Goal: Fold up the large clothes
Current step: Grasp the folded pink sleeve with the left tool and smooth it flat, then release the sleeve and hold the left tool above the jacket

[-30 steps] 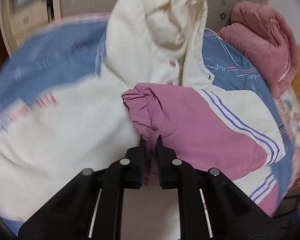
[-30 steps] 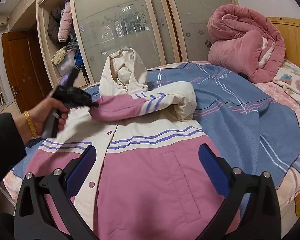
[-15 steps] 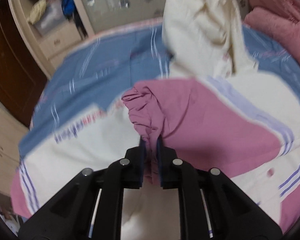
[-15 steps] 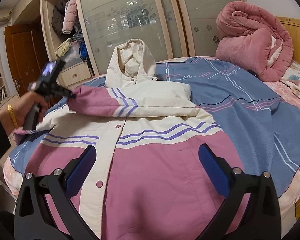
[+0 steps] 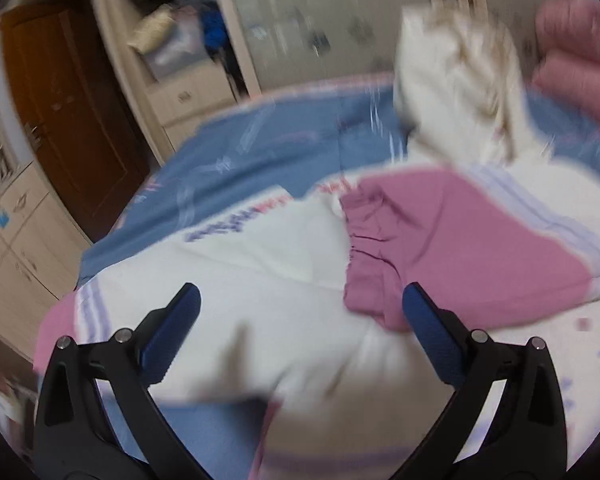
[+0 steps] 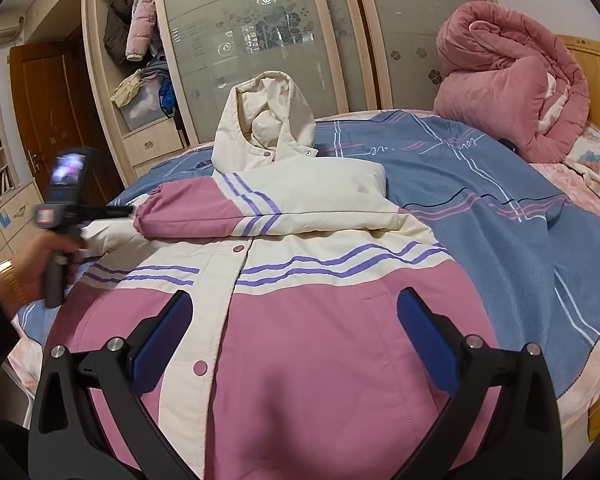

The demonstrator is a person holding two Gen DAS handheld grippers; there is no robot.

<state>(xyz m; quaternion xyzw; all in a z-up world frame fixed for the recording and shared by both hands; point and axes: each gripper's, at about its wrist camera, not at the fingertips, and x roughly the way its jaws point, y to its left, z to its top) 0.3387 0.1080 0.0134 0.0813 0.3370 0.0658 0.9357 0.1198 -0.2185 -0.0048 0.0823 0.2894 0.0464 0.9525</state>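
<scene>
Just let go of the pink sleeve (image 6: 204, 216) mid-frame across the jacket (image 6: 300, 320) chest for folding, left gripper (image 5: 300, 312) now released, right gripper (image 6: 290, 316) wide too, holding nothing.

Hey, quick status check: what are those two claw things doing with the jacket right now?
Left hand-held gripper open, beside the pink sleeve cuff. Right hand-held gripper open over the jacket, holding nothing. Sleeve folded across the chest. Nothing in the way.

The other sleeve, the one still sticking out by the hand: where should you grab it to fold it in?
Probably at its end. That sleeve lies flat, poking out from under the folded pink sleeve, at the coat's edge. Bring the open left tool in from the bed's outer side, one finger under the cloth, then pinch.
</scene>
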